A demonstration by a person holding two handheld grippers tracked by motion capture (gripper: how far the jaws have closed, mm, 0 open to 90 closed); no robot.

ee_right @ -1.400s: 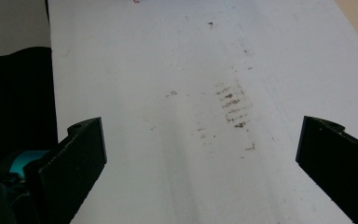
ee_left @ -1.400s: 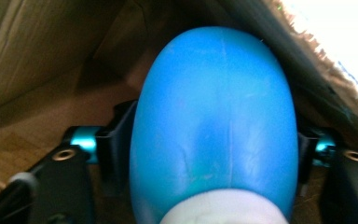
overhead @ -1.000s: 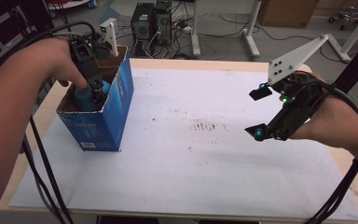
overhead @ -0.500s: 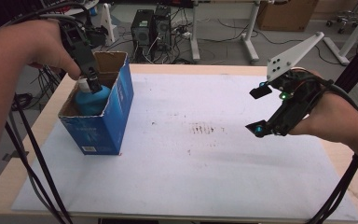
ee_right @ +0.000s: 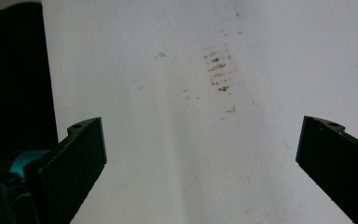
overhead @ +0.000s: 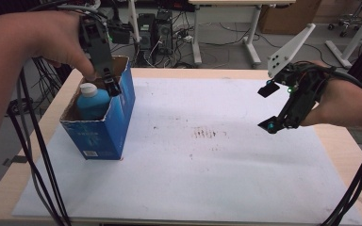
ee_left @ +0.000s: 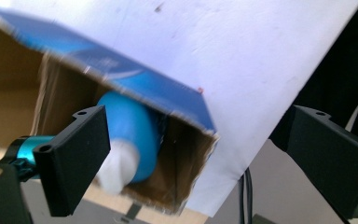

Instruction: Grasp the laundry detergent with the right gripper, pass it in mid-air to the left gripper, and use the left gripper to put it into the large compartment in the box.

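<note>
Two hands are working over a pale worktop [overhead: 207, 188] covered by a white sheet. At the far left, the person's left hand [overhead: 52, 40] is reaching in from above, wrist bent so that the left tongs [overhead: 109, 84] are pointing steeply down at the open top of a blue cardboard box [overhead: 101, 134]. Their jaws have just been opening and are standing wide apart with nothing between them. In the left gripper view the left tongs [ee_left: 200, 154] are framing the box's [ee_left: 121, 70] torn brown rim, one jaw over the opening and the other out over the white sheet.

Inside the box a blue bottle [overhead: 92, 103] with a white cap is standing upright, just below and beside the tips of the left tongs, free of them. It is smooth, rounded plastic; the box is matte card, blue outside and raw brown inside, standing near the worktop's left edge.

Toward the middle, the sheet is carrying a patch of small dark smudges [overhead: 207, 134].

At the right, the right hand [overhead: 334, 106] is hovering above the worktop, well apart from the box, its right tongs [overhead: 268, 107] aimed down and leftward. Their flat black jaws are gaping wide and holding nothing, as the right gripper view is showing, with right tongs [ee_right: 200, 158] over the bare sheet and smudges [ee_right: 219, 70].
</note>
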